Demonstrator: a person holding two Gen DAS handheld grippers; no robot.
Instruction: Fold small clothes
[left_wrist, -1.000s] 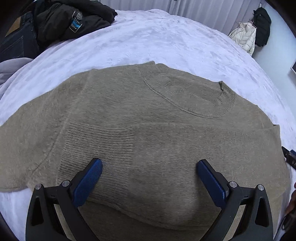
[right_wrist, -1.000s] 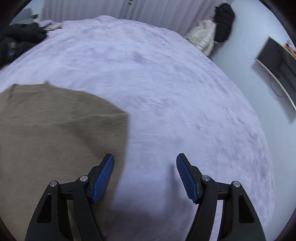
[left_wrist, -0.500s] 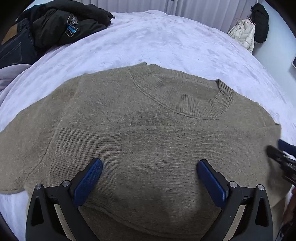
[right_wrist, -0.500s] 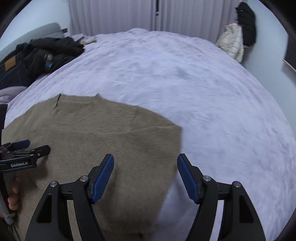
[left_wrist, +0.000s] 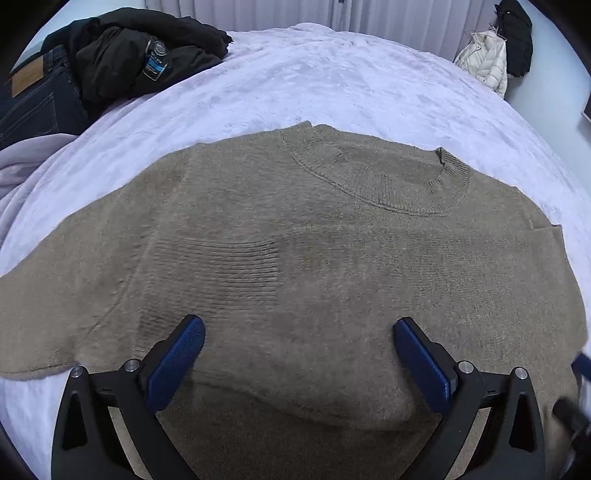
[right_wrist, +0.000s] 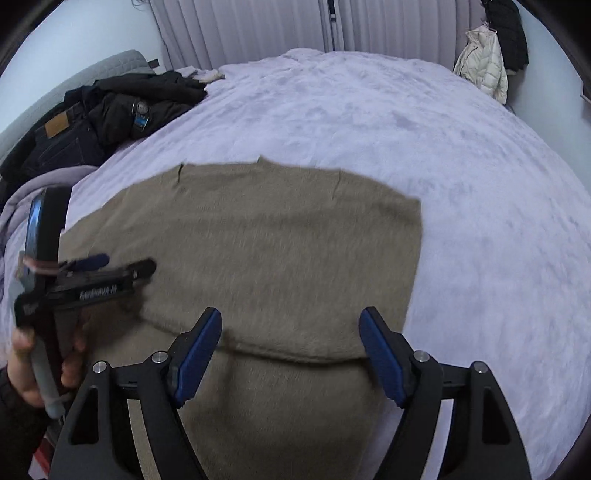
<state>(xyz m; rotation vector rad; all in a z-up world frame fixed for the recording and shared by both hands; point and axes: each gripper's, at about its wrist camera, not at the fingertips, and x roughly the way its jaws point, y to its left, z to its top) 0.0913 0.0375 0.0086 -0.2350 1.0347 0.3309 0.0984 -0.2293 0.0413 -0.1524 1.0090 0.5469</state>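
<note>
Olive-brown knit sweater (left_wrist: 295, 258) lies spread on the pale lilac bed (left_wrist: 332, 85), filling the centre and lower frame in both views. Left hand-held gripper (left_wrist: 299, 343) hovers released above it; right hand-held gripper (right_wrist: 291, 332), jaws just opening wider, grasps nothing.

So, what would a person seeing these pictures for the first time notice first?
First, the big olive-brown knit sweater spread flat on the pale lilac bedspread, its ribbed collar toward the far edge. Next, the left gripper and right gripper, both open above it. Then the dark clothes pile at far left.
</note>
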